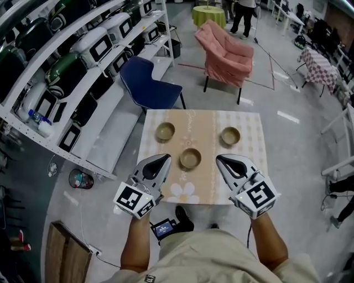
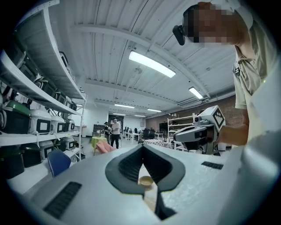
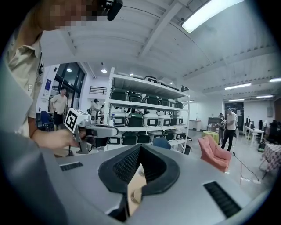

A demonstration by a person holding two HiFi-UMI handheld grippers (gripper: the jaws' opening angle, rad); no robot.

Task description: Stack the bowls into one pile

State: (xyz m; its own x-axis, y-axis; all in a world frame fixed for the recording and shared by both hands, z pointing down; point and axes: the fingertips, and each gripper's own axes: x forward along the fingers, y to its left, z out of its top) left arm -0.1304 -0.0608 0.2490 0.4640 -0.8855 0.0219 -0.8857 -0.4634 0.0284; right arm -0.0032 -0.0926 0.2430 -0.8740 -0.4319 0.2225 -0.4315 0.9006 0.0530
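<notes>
Three tan bowls stand apart on the beige tablecloth point(image 1: 249, 166): one at the back left point(image 1: 165, 131), one at the back right point(image 1: 230, 135), and one nearer the front in the middle point(image 1: 190, 158). My left gripper point(image 1: 166, 158) hovers just left of the middle bowl, jaws shut and empty. To that bowl's right, my right gripper point(image 1: 219, 159) is also shut and empty. In the left gripper view the gripper point(image 2: 142, 147) points over the table, and a bowl point(image 2: 145, 180) shows in the gap below the shut tips. The right gripper view shows the gripper point(image 3: 139, 147) above a bowl's edge point(image 3: 136, 196).
A blue chair point(image 1: 149, 83) stands behind the table and a pink armchair point(image 1: 227, 52) farther back. Shelves with cases point(image 1: 72, 66) line the left side. A checked-cloth table point(image 1: 318, 63) is at the far right, and people stand near a green table point(image 1: 209, 14).
</notes>
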